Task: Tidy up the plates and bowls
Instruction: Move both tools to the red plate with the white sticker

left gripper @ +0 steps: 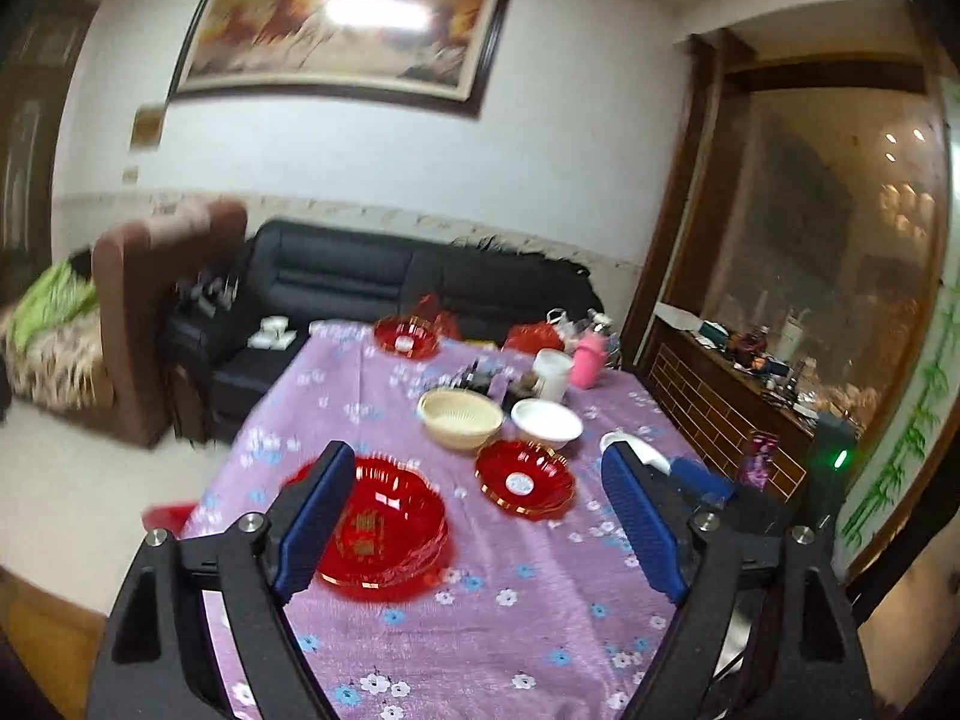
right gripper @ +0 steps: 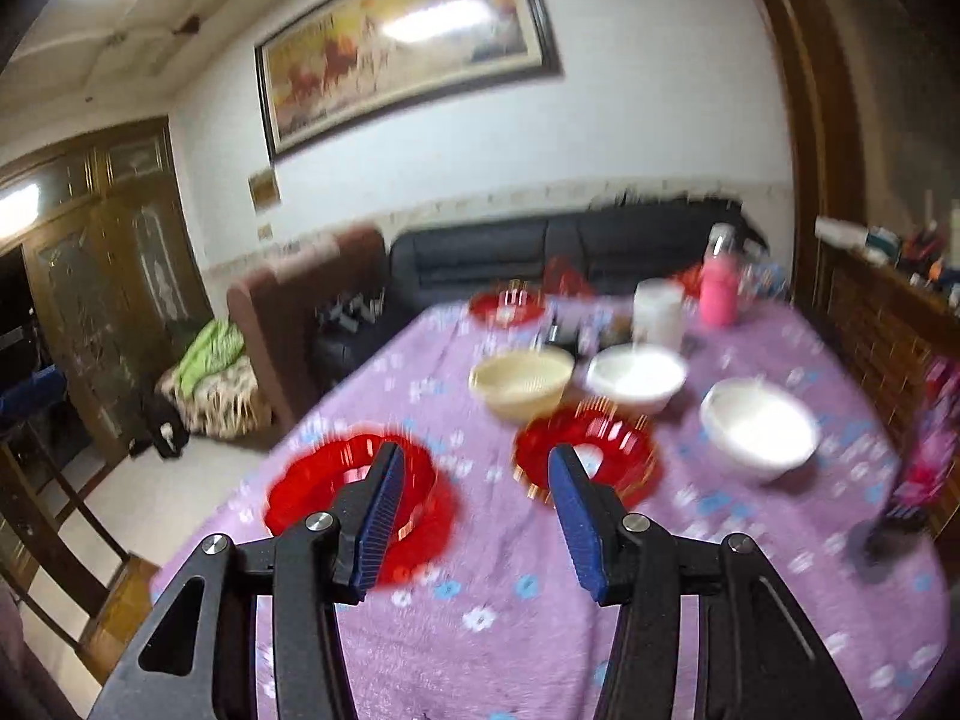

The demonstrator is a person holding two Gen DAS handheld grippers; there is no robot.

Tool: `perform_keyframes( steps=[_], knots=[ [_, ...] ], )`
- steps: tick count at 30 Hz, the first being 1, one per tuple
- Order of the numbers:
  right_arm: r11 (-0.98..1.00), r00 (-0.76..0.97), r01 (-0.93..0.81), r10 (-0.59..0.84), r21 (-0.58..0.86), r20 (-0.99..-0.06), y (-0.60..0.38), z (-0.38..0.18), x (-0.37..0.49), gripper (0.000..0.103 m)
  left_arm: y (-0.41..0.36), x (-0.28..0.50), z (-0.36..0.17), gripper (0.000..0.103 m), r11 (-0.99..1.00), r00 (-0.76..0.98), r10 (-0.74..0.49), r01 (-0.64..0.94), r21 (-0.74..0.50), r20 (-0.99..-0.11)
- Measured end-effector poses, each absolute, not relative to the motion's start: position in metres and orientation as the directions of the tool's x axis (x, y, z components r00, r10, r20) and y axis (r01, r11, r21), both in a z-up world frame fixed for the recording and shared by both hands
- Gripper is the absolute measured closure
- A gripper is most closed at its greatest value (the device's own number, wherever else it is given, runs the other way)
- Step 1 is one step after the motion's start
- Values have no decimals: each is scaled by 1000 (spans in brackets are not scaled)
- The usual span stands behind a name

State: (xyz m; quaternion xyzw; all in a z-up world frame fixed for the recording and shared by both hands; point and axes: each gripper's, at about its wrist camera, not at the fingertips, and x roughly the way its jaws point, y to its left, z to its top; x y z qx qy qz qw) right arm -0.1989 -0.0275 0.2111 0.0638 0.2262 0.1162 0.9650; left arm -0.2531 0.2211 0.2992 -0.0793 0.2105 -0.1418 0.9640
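Both the left gripper (left gripper: 474, 516) and right gripper (right gripper: 474, 510) hang above the table (left gripper: 510, 630), jaws apart and empty. Red plates (left gripper: 384, 528) sit near; a cream bowl (left gripper: 461, 417) sits farther.

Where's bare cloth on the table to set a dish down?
Free: the near strip of tablecloth in front of the red plate stack and the red dish. Also the left edge beside the cream bowl. Crowded: the far end around the white cup and pink bottle.
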Motion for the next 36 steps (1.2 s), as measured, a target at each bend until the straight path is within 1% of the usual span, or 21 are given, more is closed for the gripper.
perform_keyframes(
  steps=[2, 3, 4, 6, 7, 9, 10, 11, 12, 13, 14, 15, 17, 19, 20, 23, 25, 29, 34, 36],
  knots=[
    [964, 894, -198, 252, 178, -371, -44, 248, -212, 44, 219, -262, 330, 19, 953, 887, -290, 235, -189, -359],
    [965, 906, -195, 245, 174, -345, -50, 264, -218, 37, 219, -265, 345, 19, 957, 898, -276, 225, -182, -343],
    [968, 921, -189, 233, 166, -313, -57, 286, -225, 34, 220, -267, 364, 18, 963, 911, -255, 207, -174, -324],
    [972, 941, -185, 217, 143, -259, -67, 329, -235, 33, 220, -268, 398, 14, 972, 932, -218, 181, -151, -290],
    [975, 947, -184, 210, 125, -242, -71, 353, -238, 31, 219, -266, 415, 10, 978, 942, -192, 160, -135, -277],
    [982, 957, -168, 182, 80, -226, -74, 398, -239, 29, 219, -261, 443, 10, 985, 955, -149, 120, -122, -258],
    [987, 964, -148, 158, 62, -212, -76, 420, -240, 24, 220, -254, 458, 6, 986, 959, -136, 106, -130, -247],
    [990, 969, -135, 142, 51, -201, -79, 435, -240, 20, 220, -249, 464, 0, 986, 960, -133, 103, -132, -246],
    [991, 972, -127, 133, 41, -194, -83, 448, -241, 14, 218, -241, 466, 0, 986, 958, -137, 108, -127, -251],
    [991, 973, -126, 132, 42, -191, -83, 451, -240, 13, 216, -235, 462, 0, 984, 956, -148, 118, -131, -253],
    [991, 973, -122, 130, 54, -188, -87, 446, -240, 13, 213, -229, 455, 0, 981, 952, -166, 132, -144, -256],
    [990, 971, -122, 134, 69, -197, -90, 436, -241, 12, 208, -219, 441, 0, 971, 941, -208, 166, -170, -267],
    [988, 958, -126, 144, 89, -248, -95, 403, -237, 12, 195, -207, 413, 0, 937, 902, -324, 265, -226, -285],
    [993, 938, -84, 106, 80, -331, -96, 356, -235, 12, 173, -190, 375, 0, 896, 838, -437, 377, -233, -326],
    [996, 930, -61, 80, 63, -360, -98, 336, -238, 12, 162, -185, 362, 0, 883, 814, -468, 411, -229, -345],
    [1000, 907, 13, -4, 19, -422, -101, 291, -245, 12, 129, -166, 315, 0, 807, 690, -589, 535, -250, -422],
    [999, 883, 48, -31, 25, -469, -103, 269, -254, 12, 118, -159, 289, 0, 758, 618, -646, 589, -280, -447],
    [993, 858, 112, -76, 41, -507, -108, 260, -275, 12, 121, -155, 269, 0, 714, 580, -689, 649, -265, -436],
    [979, 834, 192, -129, 63, -537, -109, 284, -286, 12, 141, -148, 263, 0, 702, 605, -704, 672, -234, -372],
    [973, 827, 223, -154, 65, -541, -106, 292, -289, 12, 155, -141, 261, 0, 704, 616, -705, 667, -244, -351]
  ],
)
